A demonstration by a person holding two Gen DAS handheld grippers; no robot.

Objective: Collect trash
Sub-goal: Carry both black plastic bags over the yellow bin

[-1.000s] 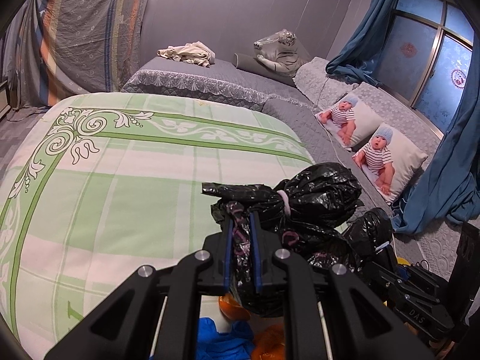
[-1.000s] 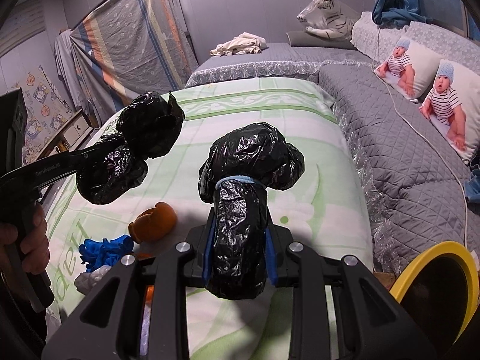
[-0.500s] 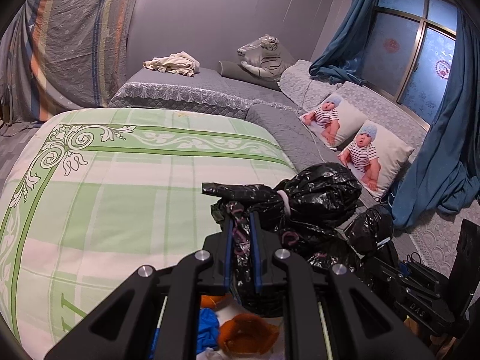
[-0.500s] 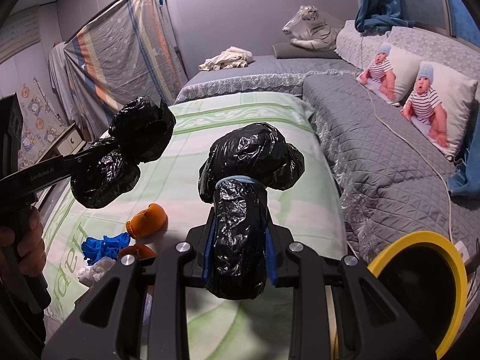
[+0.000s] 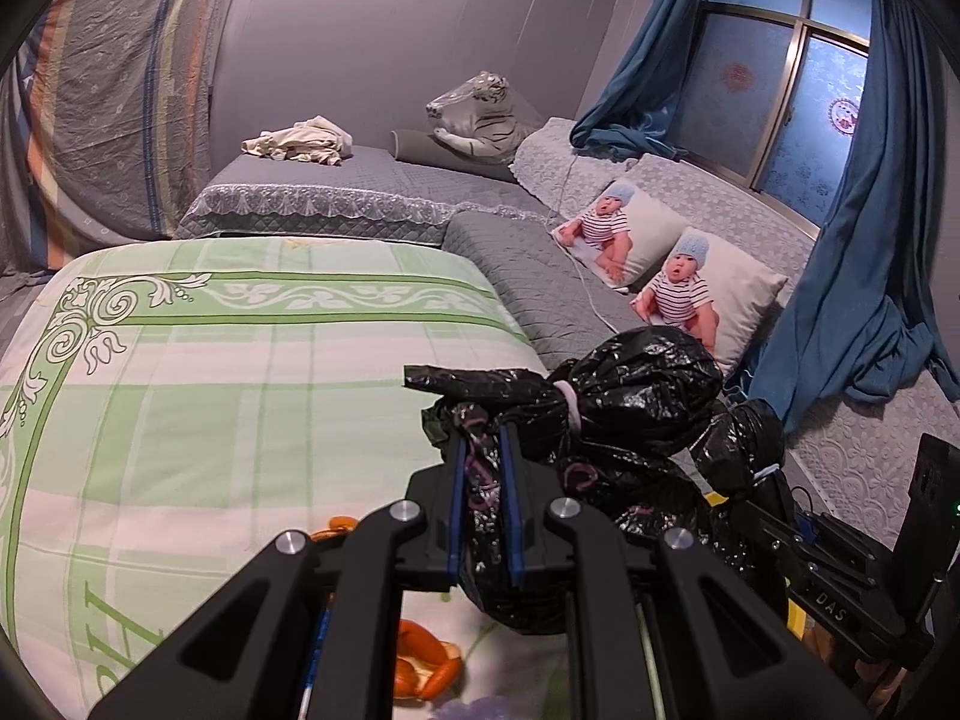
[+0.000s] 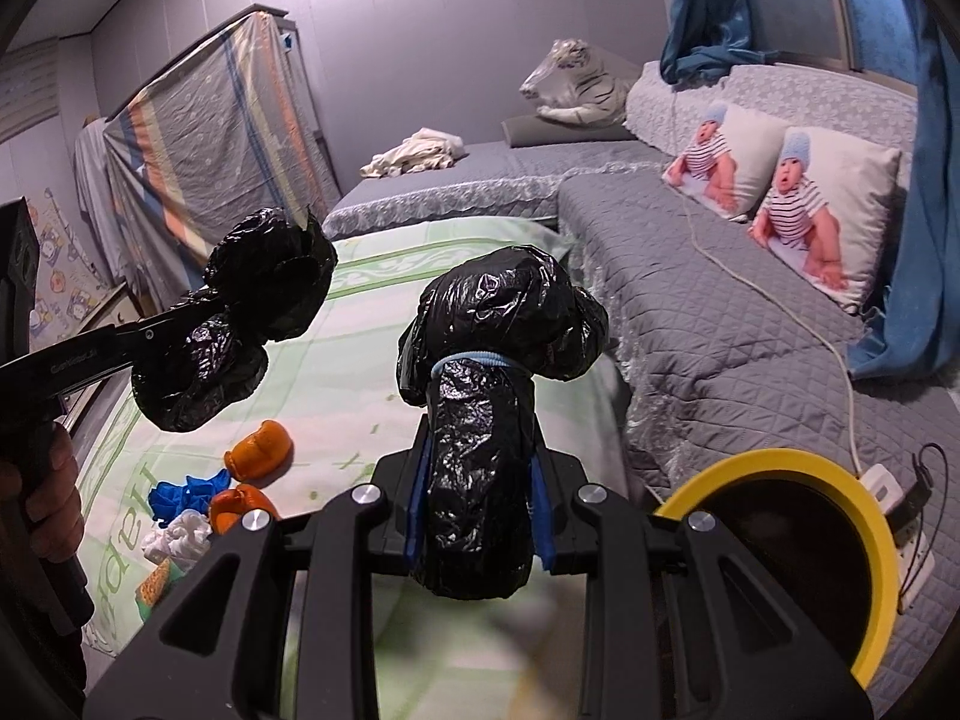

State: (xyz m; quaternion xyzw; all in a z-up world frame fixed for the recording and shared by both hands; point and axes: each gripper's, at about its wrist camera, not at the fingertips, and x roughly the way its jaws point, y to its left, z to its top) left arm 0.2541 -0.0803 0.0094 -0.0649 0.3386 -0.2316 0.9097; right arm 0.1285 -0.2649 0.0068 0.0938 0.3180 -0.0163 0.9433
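Carefully now: the right gripper (image 6: 477, 513) is clamped on its black trash bag (image 6: 498, 336) near the yellow-rimmed bin (image 6: 780, 468) at lower right; centre it over the opening before letting go. Left gripper (image 5: 483, 504) pinches the other bag (image 5: 630, 396) above the green bedspread (image 5: 210, 372); keep both apart.

Bag 1: crumpled black plastic trash bag (image 6: 480, 420), tied with pale blue band, upright, off the bed.
Bag 2: second knotted black plastic trash bag (image 5: 600, 420), pale band at neck, also raised.
Loose trash: orange peel pieces (image 6: 258, 450), blue crumpled scrap (image 6: 180, 495), on green bedspread.
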